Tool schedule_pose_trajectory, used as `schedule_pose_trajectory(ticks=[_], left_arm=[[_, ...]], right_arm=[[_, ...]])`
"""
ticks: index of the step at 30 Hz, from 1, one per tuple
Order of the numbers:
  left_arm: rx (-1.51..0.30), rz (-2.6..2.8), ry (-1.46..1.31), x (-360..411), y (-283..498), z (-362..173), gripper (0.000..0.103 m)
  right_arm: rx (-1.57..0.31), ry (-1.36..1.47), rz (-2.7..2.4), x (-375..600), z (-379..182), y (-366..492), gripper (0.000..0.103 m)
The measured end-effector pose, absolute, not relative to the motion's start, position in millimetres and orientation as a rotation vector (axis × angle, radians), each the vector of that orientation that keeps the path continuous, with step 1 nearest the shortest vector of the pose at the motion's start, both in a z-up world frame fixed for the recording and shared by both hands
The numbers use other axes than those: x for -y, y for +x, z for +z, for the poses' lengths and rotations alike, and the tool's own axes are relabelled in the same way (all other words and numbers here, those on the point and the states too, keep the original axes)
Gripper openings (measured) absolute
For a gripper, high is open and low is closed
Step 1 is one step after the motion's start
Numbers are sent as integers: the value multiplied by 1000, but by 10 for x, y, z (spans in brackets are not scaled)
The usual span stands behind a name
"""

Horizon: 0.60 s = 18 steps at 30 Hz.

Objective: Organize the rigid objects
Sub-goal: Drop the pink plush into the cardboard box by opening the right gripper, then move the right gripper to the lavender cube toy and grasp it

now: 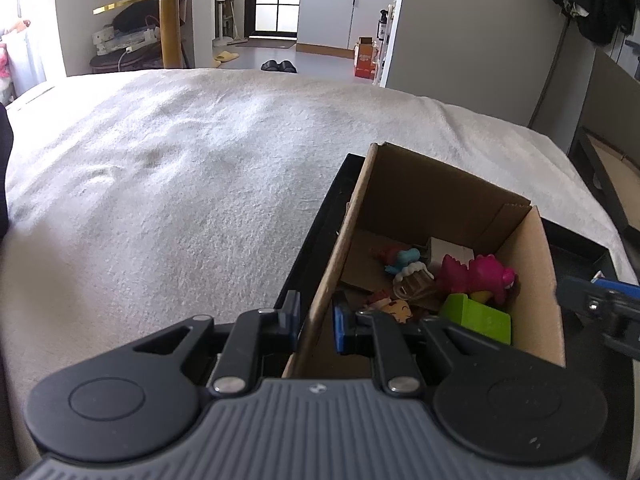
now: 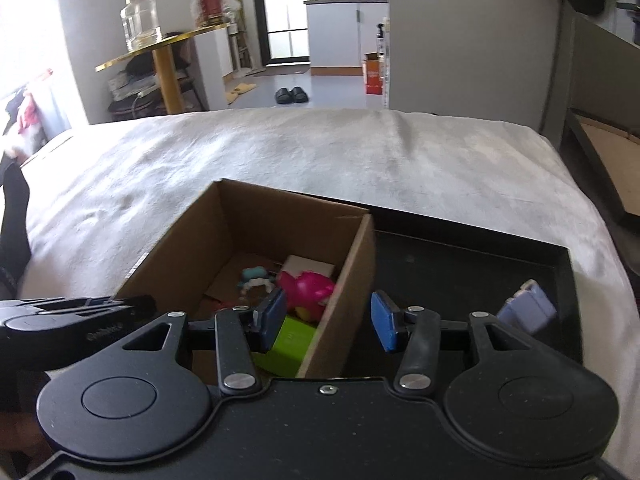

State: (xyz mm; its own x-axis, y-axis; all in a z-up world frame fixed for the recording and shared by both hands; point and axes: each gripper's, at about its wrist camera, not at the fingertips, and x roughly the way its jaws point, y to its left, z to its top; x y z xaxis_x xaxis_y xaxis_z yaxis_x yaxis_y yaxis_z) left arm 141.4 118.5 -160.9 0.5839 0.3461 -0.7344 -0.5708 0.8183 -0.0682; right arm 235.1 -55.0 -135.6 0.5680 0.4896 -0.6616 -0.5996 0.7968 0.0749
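A brown cardboard box (image 1: 432, 200) stands in a black tray (image 1: 320, 240) on the white bedspread. Inside lie a pink dinosaur toy (image 1: 476, 276), a green block (image 1: 476, 316), a cupcake toy (image 1: 414, 278) and other small figures. My left gripper (image 1: 316, 320) is shut on the box's left wall. My right gripper (image 2: 332, 320) is open and straddles the box's right wall (image 2: 352, 276), with one finger inside above the green block (image 2: 292, 340). A lavender object (image 2: 528, 308) lies in the tray (image 2: 460, 256) to the right.
The white bedspread (image 1: 180, 180) spreads to the left and beyond the tray. A gold-edged table (image 2: 160, 48) with a glass jar stands behind the bed. Slippers (image 2: 292, 94) lie on the floor beyond.
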Motion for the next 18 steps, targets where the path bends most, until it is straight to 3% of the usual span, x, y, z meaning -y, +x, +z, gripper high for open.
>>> schedule_pose_trajectory(ticks=[10, 11, 15, 18], left_arm=[[-823, 581, -216, -1090, 1629, -1492, 21], [-832, 590, -206, -1081, 1649, -1494, 24], [-831, 607, -198, -1071, 1702, -1483, 50], [-822, 623, -186, -1059, 1739, -1456, 59]], right_arm=[[-753, -118, 588, 901, -1468, 2543, 47], [-758, -109, 580, 945, -1483, 2564, 48], [-770, -82, 546, 1118, -1564, 2663, 50], [-780, -64, 526, 1226, -1626, 2742, 53]])
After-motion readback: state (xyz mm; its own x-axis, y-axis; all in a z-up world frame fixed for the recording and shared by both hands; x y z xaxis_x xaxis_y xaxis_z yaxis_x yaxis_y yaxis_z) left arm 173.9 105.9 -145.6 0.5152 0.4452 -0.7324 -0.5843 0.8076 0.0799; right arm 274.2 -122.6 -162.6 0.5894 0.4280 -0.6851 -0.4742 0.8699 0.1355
